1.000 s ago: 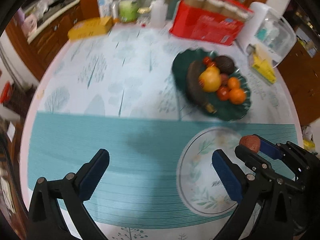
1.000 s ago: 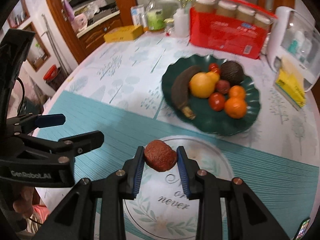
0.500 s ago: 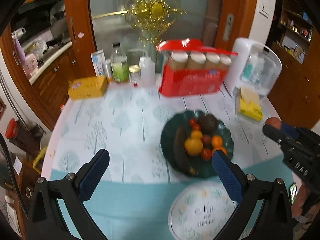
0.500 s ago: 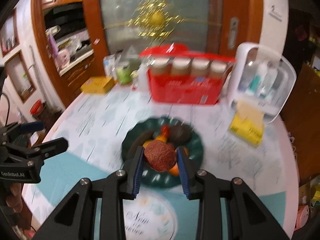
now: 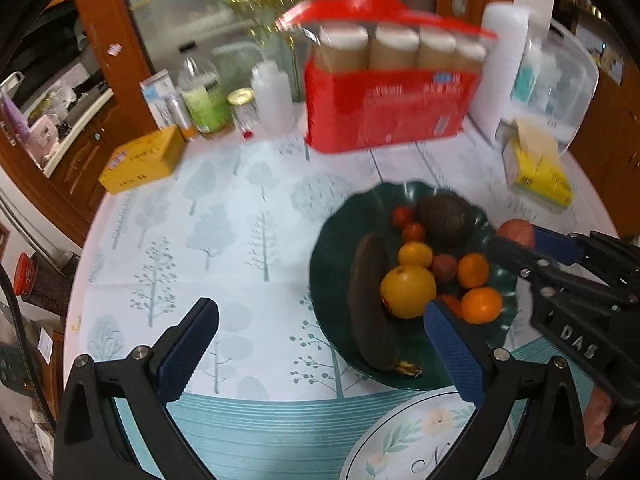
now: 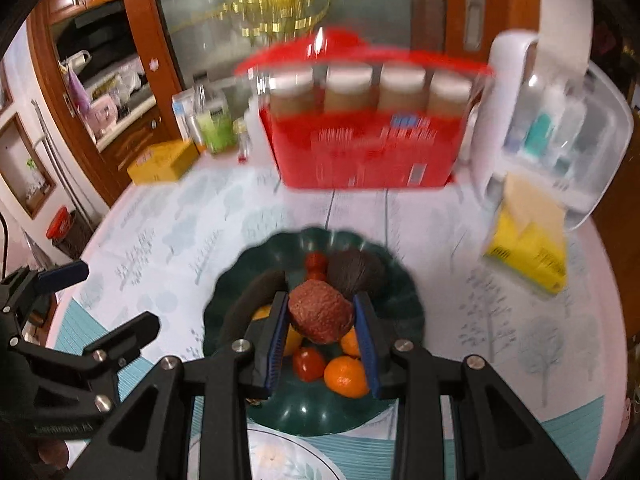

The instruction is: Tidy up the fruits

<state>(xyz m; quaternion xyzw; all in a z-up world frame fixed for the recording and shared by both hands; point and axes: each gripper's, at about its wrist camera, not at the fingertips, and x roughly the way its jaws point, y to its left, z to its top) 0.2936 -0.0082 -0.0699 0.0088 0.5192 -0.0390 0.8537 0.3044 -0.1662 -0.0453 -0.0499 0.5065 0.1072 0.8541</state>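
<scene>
1. Right gripper (image 6: pixel 322 320) pinching a rough reddish-brown fruit (image 6: pixel 320 312) between blue pads, held above the dark green plate (image 6: pixel 312 412).
2. Same fruit (image 5: pixel 516 232) visible at 3 o'clock in the left wrist view, above the plate's right rim.
3. Left gripper (image 5: pixel 320 344) spread wide, holding nothing, low over the tree-print tablecloth (image 5: pixel 224 240).
4. On the plate (image 5: pixel 332 264): dark banana (image 5: pixel 368 300) at 9 o'clock, yellow pear-shaped fruit (image 5: pixel 408 284) in the middle, 2 oranges (image 5: pixel 480 304) at 4 o'clock, avocado (image 5: pixel 444 216) at 1 o'clock, small red tomatoes (image 5: pixel 402 216) at 12 o'clock.
5. White floral plate (image 5: pixel 400 440) at 6 o'clock, just beside the green one.
6. Red box (image 6: pixel 360 152) at 12 o'clock, blurred.
</scene>
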